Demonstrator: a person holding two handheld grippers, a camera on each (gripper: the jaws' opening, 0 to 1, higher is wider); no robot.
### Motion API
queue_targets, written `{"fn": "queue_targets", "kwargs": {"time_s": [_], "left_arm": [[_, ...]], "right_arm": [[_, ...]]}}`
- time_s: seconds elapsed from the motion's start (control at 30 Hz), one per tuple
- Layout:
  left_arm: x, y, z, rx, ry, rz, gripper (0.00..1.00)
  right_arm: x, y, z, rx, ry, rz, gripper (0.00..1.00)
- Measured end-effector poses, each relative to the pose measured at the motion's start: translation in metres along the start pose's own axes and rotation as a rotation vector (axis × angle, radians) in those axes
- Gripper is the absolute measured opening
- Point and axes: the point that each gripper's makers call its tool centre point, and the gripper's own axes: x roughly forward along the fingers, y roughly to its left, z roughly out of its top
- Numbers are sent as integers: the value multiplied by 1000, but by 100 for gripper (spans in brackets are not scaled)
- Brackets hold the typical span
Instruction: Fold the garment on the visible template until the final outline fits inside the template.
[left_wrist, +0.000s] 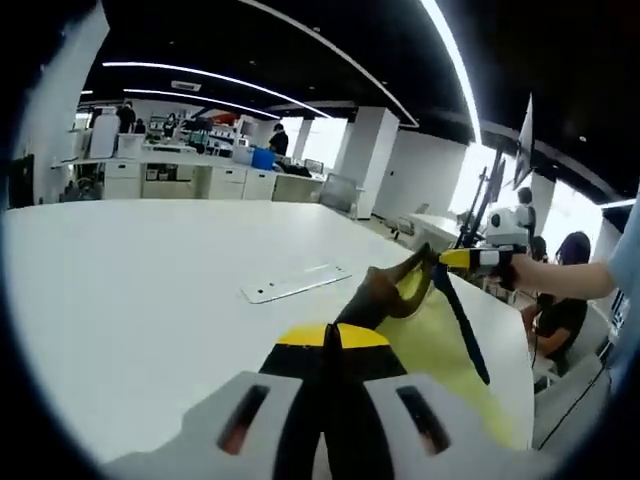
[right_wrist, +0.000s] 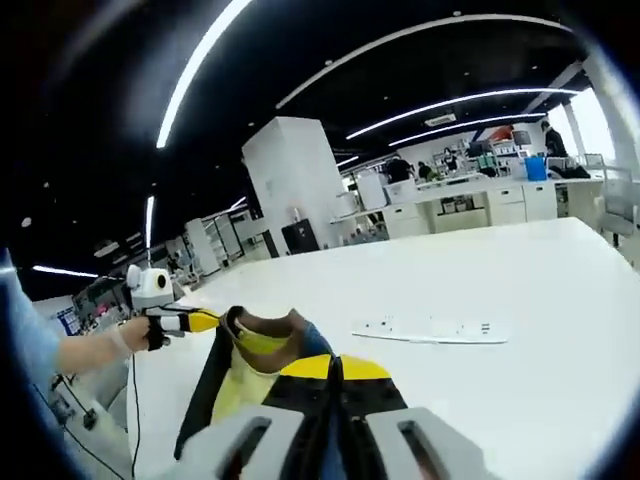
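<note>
low over table (left_wrist: 150, 290), views facing, sharing garment (right_wrist: 250, 375)

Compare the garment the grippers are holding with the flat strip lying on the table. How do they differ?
The garment is yellow with dark trim; the strip is pale, close to the white table in tone. The garment is limp, held up between the left gripper and right gripper, both shut on it; the strip lies flat and untouched. The garment looks much wider than the narrow strip. Both sit over the same table.

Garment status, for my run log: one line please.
garment: lifted off table | left gripper: shut on garment | right gripper: shut on garment | fold: not done
</note>
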Motion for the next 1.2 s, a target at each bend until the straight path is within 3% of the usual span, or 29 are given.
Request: {"fn": "queue_targets", "kwargs": {"time_s": [0.03, 0.23, 0.37, 0.47, 0.57, 0.67, 0.87, 1.2], "left_arm": [[4, -6, -4, -2, 5, 2, 0], [32, 19, -29, -48, 63, 37, 0], [48, 38, -56, -74, 119, 59, 0], [55, 42, -68, -151, 115, 54, 0], [57, 48, -82, -134, 144, 79, 0], [59, 49, -85, -152, 146, 78, 0], [61, 53, -91, -138, 175, 88, 0], [61, 51, -96, -176, 169, 102, 0]], "right_arm": [[6, -3, -1, -4, -3, 11, 0], [42, -28, -28, 32, 50, -28, 0], [57, -36, -45, 43, 85, -55, 0], [66, -44, -63, 108, 134, -87, 0], [72, -52, -74, 82, 163, -108, 0], [74, -58, -82, 120, 176, -129, 0], [77, -61, -95, 109, 215, -146, 0], [78, -63, -97, 49, 235, -133, 0]]}}
